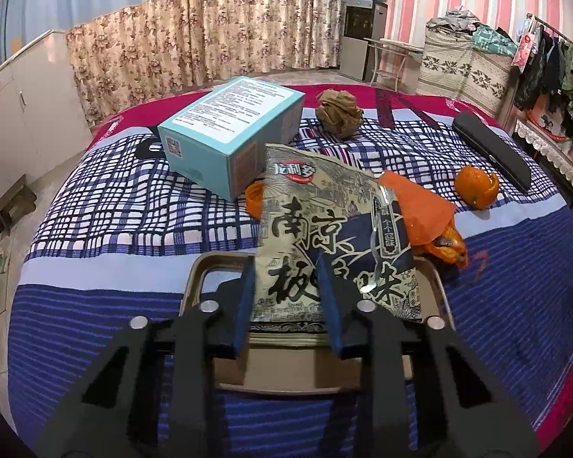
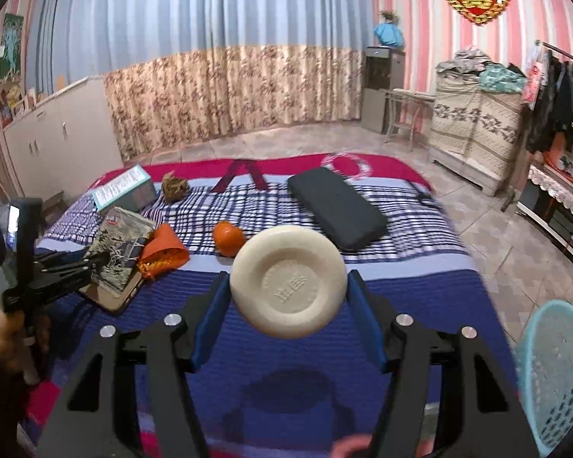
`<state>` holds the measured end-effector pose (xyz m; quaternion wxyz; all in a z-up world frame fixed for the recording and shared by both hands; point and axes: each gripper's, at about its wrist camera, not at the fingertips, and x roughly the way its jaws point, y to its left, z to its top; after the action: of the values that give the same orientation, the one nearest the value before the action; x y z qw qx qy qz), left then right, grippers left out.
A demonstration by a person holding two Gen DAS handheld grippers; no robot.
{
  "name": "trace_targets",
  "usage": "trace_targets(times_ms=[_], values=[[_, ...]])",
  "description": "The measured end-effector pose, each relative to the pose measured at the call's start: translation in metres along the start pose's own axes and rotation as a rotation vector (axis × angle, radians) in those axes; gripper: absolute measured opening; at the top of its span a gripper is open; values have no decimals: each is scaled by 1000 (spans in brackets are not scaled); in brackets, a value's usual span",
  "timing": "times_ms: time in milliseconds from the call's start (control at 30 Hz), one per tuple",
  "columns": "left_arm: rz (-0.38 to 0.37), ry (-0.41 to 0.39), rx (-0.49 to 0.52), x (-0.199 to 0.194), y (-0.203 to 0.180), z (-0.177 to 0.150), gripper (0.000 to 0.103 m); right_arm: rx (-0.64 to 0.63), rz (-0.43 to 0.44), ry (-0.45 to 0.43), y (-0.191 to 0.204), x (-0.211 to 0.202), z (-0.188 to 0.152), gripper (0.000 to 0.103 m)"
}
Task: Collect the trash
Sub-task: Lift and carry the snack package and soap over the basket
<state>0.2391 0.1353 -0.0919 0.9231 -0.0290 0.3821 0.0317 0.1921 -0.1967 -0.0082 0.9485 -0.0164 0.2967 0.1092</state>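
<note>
gripping a round white soap [image 2: 288, 280], the right gripper [image 2: 288, 305] fingers are spread wide; the left gripper [image 1: 286, 297] fingers straddle the snack bag [image 1: 324, 236].

Lying on the bed are one teal box [image 1: 231, 129], one crumpled brown paper ball [image 1: 339, 112], one printed snack bag [image 1: 334, 236], one orange wrapper [image 1: 426, 212], one orange peel [image 1: 476, 187], one black case [image 1: 491, 150], one tray [image 1: 433, 290], while one round soap [image 2: 288, 280] is sitting between gripper fingers
</note>
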Motion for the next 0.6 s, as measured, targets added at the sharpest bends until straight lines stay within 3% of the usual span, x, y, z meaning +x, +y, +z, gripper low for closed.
trace_targets(times_ms=[167,333,600], values=[[23,-5,20,0,-4,5,25,8,-74,-25,-28,-30,-10,61],[64,-32,38,-10,-12,8,19,118,-97,-56,-70,-41,-21,61],[94,-142,43,-49,-32,16,16,168,-153,-62,-102,-39,-28,61]])
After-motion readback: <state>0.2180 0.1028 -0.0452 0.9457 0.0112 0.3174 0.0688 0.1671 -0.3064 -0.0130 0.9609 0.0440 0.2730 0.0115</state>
